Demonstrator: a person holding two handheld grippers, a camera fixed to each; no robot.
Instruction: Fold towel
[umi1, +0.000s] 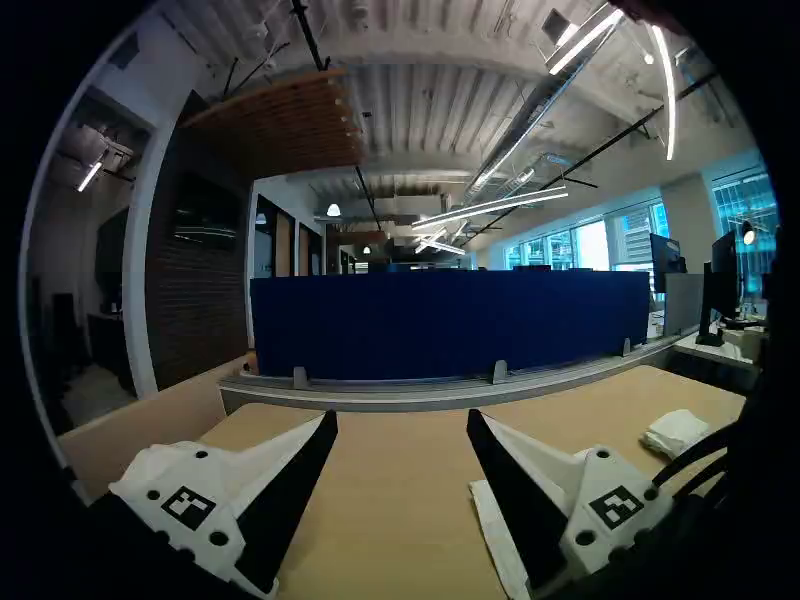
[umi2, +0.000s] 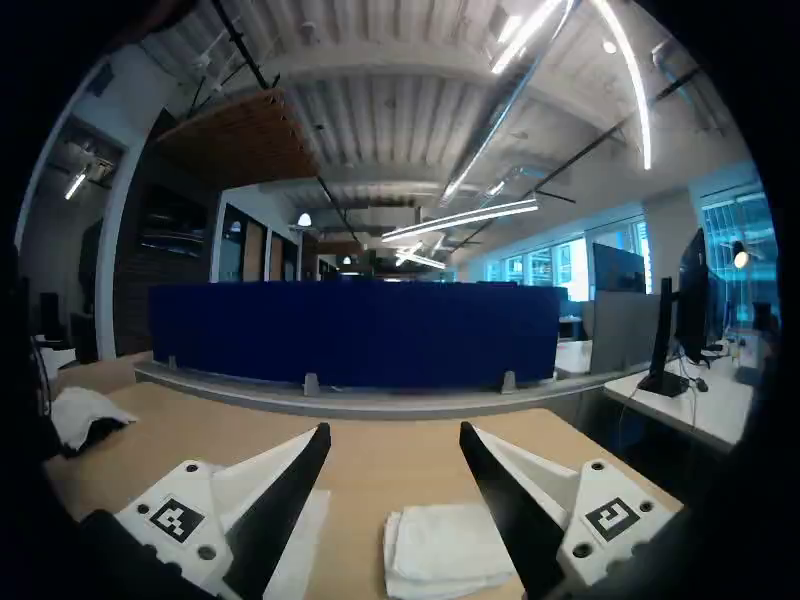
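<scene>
In the left gripper view, the left gripper (umi1: 400, 490) hangs low over the pale wooden counter (umi1: 400, 450), its two fingers spread wide with bare wood between them and nothing in their grasp. Beyond it a blue divider (umi1: 440, 325) runs across the back of the counter. Just inside the right-hand finger lies a white towel (umi1: 503, 552), flat on the wood and partly hidden under that finger. Farther right, near the counter's edge, sits a crumpled white cloth (umi1: 675, 432), well apart from the towel, and a dark monitor (umi1: 720, 285) stands on the next desk. In the right gripper view, a rumpled cloth (umi2: 80, 412) rests at the far left of the counter. The right gripper (umi2: 390, 500) is likewise wide open and holds nothing. By its left-hand finger the edge of a spread towel (umi2: 300, 550) lies flat, and just to the right of that, apart from it, a folded towel (umi2: 440, 550) sits on the wood between the fingers, its right side tucked under the right-hand finger.
</scene>
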